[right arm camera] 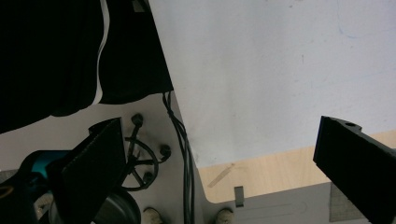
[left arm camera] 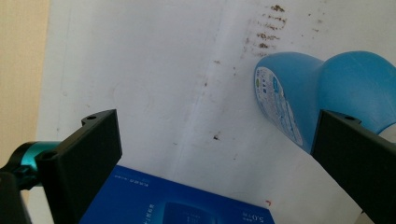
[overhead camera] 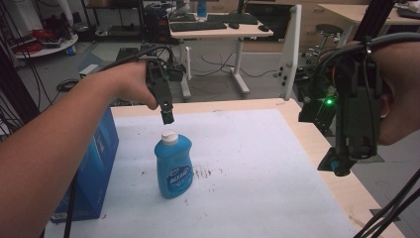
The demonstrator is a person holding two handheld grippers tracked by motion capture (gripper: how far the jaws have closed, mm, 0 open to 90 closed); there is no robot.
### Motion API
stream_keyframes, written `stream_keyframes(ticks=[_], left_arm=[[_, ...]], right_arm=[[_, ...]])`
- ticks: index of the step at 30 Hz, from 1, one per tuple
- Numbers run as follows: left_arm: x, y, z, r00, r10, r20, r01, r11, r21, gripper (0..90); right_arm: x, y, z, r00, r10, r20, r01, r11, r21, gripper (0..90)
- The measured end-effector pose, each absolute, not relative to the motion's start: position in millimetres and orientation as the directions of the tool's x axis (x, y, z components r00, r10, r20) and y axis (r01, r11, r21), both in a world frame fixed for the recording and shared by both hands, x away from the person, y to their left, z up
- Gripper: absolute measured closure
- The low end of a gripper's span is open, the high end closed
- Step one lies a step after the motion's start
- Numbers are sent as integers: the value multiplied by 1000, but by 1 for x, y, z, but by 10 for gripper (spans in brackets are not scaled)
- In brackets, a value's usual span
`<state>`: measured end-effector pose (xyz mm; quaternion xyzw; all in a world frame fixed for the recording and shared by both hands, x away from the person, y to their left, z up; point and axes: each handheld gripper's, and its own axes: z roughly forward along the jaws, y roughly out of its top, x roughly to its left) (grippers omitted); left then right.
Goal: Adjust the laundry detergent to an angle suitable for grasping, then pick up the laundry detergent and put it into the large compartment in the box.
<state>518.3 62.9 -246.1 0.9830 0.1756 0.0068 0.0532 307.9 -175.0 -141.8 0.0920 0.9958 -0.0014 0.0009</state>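
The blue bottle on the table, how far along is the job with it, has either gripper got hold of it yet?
Nothing looks done yet: the blue bottle stands upright on the white mat beside the blue box, its white cap on. In hand: the left gripper hovers just above the cap, jaws open, not touching. The right gripper hangs open off the table's right edge, holding nothing. Any grasp or move of the bottle is left.

Background's a typical lab mess: a white height-adjustable desk (overhead camera: 213,30) at the back with a black keyboard (overhead camera: 198,26) on top, a round black stool (overhead camera: 329,29) off to the right, and loose black cables (overhead camera: 218,67) snaking over the grey floor (overhead camera: 257,64).
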Motion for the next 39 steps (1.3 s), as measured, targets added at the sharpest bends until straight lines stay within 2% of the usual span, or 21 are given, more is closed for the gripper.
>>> stream_keyframes(ticks=[9, 24, 39], left_arm=[[520, 70, -246, 931, 365, 2, 363, -927, 97, 18], [517, 64, -246, 935, 355, 23, 352, -933, 80, 17], [522, 70, -245, 932, 362, 10, 359, -927, 110, 18]], right_arm=[[306, -172, -140, -988, 153, -15, 153, 988, 4, 17], [303, -173, -137, -986, 164, -25, 164, 987, 7, 17], [312, -171, -138, -985, 171, -27, 171, 985, 12, 17]])
